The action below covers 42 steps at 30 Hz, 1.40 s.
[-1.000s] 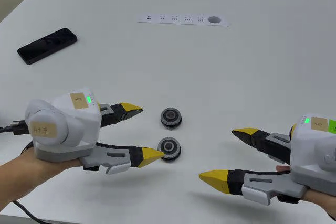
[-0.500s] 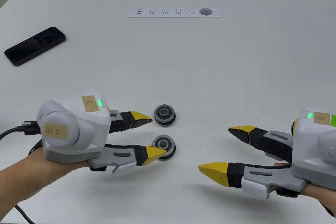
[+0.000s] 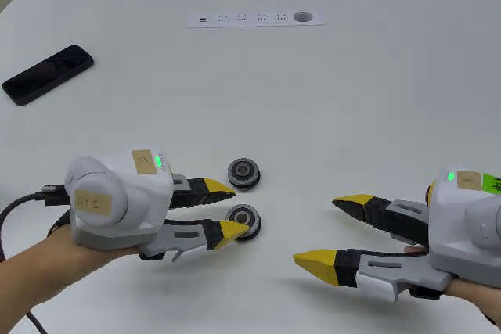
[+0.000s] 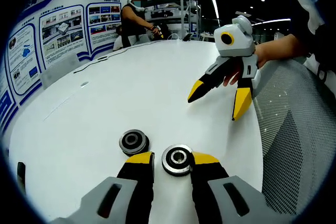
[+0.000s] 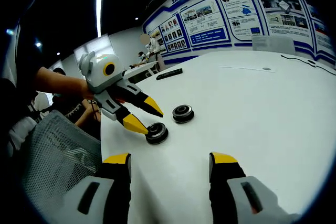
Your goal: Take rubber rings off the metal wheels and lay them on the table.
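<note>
Left gripper [image 3: 234, 209], white body with yellow-tipped black jaws, sits low over the white table [image 3: 352, 99]. Its jaws are apart and straddle the near wheel [image 3: 243, 217], a small round silver metal wheel with a black rubber ring [image 4: 177, 147] on its rim. In the left gripper view one jaw tip looks to touch the wheel's side and the other stands just off it (not clamped, as far as can be seen). Far wheel [image 3: 243, 172], same kind with its black ring on, lies just beyond the near one, apart from it and outside the jaws. Both wheels lie flat on the table. Right gripper [image 3: 319, 231], same build, is held well to the right of both wheels, jaws spread wide, tips pointing toward them. Flat black rectangular phone [image 3: 47, 74] lies far left on the table. Long white power strip [image 3: 254, 18] sits at the far side, well away from the wheels.
</note>
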Each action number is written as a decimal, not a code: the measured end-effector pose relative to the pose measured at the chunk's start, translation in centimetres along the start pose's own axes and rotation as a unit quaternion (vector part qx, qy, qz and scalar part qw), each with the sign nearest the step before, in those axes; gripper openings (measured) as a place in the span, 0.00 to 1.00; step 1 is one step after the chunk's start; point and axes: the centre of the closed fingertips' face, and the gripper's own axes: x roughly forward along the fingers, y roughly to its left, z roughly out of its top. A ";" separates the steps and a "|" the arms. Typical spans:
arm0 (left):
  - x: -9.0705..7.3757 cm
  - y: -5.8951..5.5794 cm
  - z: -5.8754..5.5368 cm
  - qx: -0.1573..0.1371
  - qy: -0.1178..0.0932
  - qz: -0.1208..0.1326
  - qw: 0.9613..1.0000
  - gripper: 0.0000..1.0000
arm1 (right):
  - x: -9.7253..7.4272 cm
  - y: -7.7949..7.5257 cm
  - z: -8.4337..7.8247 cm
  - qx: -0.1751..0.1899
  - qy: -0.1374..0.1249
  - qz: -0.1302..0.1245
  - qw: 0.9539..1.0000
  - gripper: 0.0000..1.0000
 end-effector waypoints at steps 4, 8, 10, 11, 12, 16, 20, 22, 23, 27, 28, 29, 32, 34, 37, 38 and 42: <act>0.0 -0.2 -0.1 0.001 0.004 -0.006 1.000 0.25 | 0.1 0.2 -0.1 -0.002 0.001 0.005 1.000 0.60; 0.2 -0.4 -0.1 0.003 0.005 -0.011 1.000 0.23 | 0.2 0.4 0.0 -0.004 0.002 0.009 1.000 0.60; 0.3 -0.4 0.0 0.005 0.004 -0.010 1.000 0.23 | 0.2 0.4 0.0 -0.002 0.001 0.011 1.000 0.59; 0.3 -0.4 0.0 0.005 0.004 -0.011 1.000 0.22 | 0.2 0.5 0.0 -0.002 0.001 0.012 1.000 0.59; 0.3 -0.4 0.0 0.006 0.005 -0.012 1.000 0.22 | 0.2 0.5 -0.1 -0.002 0.002 0.013 1.000 0.59; 0.3 -0.6 -0.1 0.013 0.007 -0.016 1.000 0.19 | 0.3 0.6 -0.1 -0.002 0.003 0.015 1.000 0.59; 0.3 -0.7 -0.1 0.016 0.007 -0.020 1.000 0.18 | 0.3 0.6 0.0 -0.001 0.002 0.016 1.000 0.59; 0.3 -0.7 -0.1 0.015 0.007 -0.021 1.000 0.17 | 0.3 0.7 0.0 -0.001 0.002 0.017 1.000 0.58; 0.3 -0.8 -0.1 0.016 0.007 -0.022 1.000 0.17 | 0.3 0.7 -0.1 -0.001 0.003 0.017 1.000 0.58; 0.3 -1.0 0.0 0.020 0.008 -0.027 0.999 0.15 | 0.3 0.8 -0.1 0.000 0.003 0.019 1.000 0.58; 0.3 -1.0 0.0 0.021 0.008 -0.027 0.999 0.15 | 0.3 0.9 -0.1 0.001 0.003 0.019 1.000 0.58; 0.3 -1.0 0.0 0.021 0.009 -0.028 0.999 0.15 | 0.4 0.9 -0.2 0.001 0.004 0.018 1.000 0.57; 0.3 -0.9 0.0 0.023 0.010 -0.032 0.999 0.15 | 0.4 0.9 -0.3 0.000 0.008 0.017 1.000 0.57; 0.4 -0.9 -0.1 0.022 0.011 -0.034 0.999 0.15 | 0.4 0.9 -0.2 0.006 0.006 0.018 1.000 0.56; 0.4 -0.9 -0.1 0.028 0.013 -0.035 0.999 0.14 | 0.6 0.9 0.2 0.011 0.000 0.014 1.000 0.54; 0.4 -1.0 -0.1 0.029 0.014 -0.035 0.999 0.14 | 0.6 0.9 0.3 0.010 0.000 0.014 1.000 0.54; 0.4 -1.0 -0.2 0.034 0.016 -0.037 0.999 0.14 | 1.0 1.2 0.9 0.024 -0.010 0.018 0.999 0.53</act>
